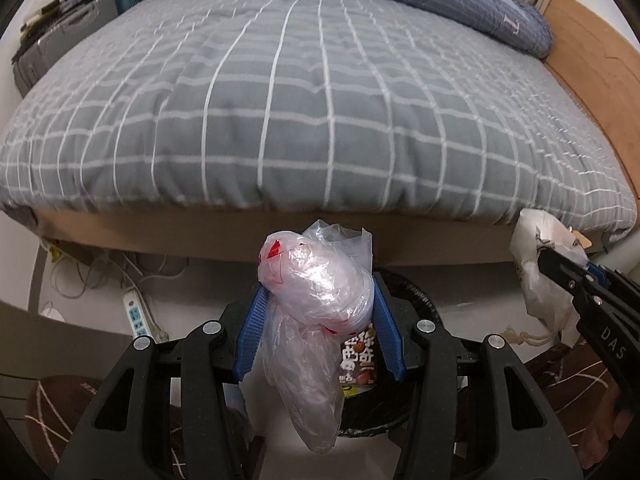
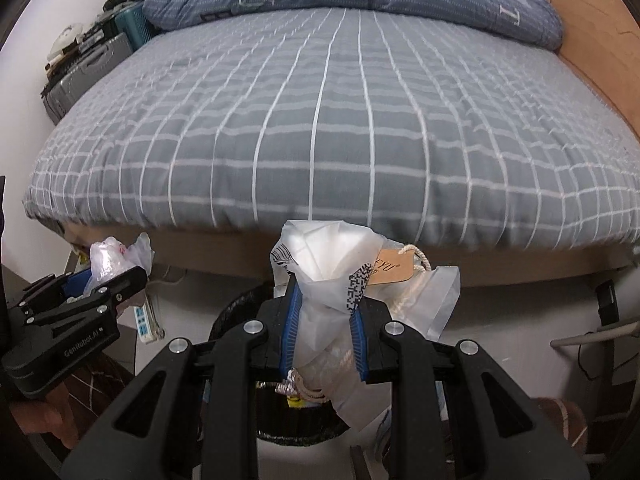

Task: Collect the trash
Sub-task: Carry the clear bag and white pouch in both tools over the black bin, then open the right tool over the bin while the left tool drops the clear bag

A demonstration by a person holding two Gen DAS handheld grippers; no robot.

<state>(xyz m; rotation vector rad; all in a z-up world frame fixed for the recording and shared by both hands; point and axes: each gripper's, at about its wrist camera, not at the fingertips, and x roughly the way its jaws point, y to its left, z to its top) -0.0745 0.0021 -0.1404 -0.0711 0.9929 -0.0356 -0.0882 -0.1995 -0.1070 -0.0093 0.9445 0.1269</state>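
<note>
**Both grippers loaded above the bin**

Left gripper (image 1: 318,320) pinches a crumpled clear plastic bag (image 1: 316,280), whose long tail hangs straight down over the black-lined trash bin (image 1: 416,292) directly below. Right gripper (image 2: 324,322) clamps a frosted packaging bag (image 2: 320,264) with a kraft tag (image 2: 394,266) and cord, also above the bin (image 2: 236,312). Inside the bin lies a printed snack wrapper (image 1: 360,360); letting go looks like the next step for either

Crumpled clear bag (image 1: 316,280) and frosted tagged bag (image 2: 320,280), both above black bin (image 1: 412,292)
</note>
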